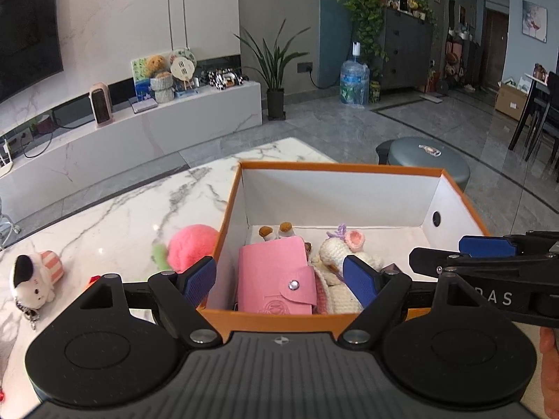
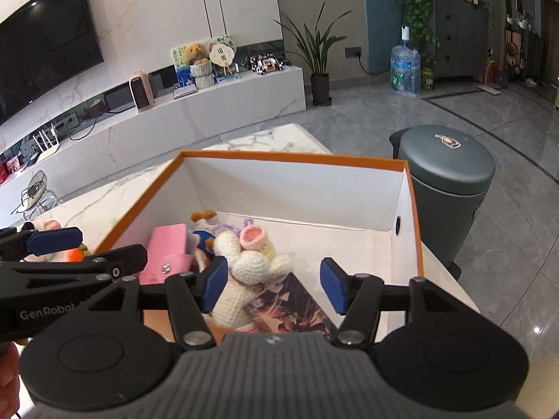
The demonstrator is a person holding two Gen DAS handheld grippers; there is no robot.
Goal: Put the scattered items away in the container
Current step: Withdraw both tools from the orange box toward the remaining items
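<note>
An orange box [image 1: 335, 168] with white inner walls stands on the marble table; it also shows in the right wrist view [image 2: 279, 155]. Inside lie a pink wallet [image 1: 276, 279], a cream crochet bunny [image 1: 337, 251] [image 2: 251, 262], a small brown-footed toy [image 1: 276, 231] and a picture card [image 2: 290, 305]. My left gripper [image 1: 281, 281] is open and empty above the box's near edge. My right gripper [image 2: 274, 284] is open and empty over the box. A pink plush ball [image 1: 192, 246] and a cat keychain plush [image 1: 33, 276] lie on the table left of the box.
A grey round bin [image 2: 447, 174] stands on the floor right of the table. The marble table [image 1: 115, 216] extends to the left of the box. A white TV bench and plants stand far behind.
</note>
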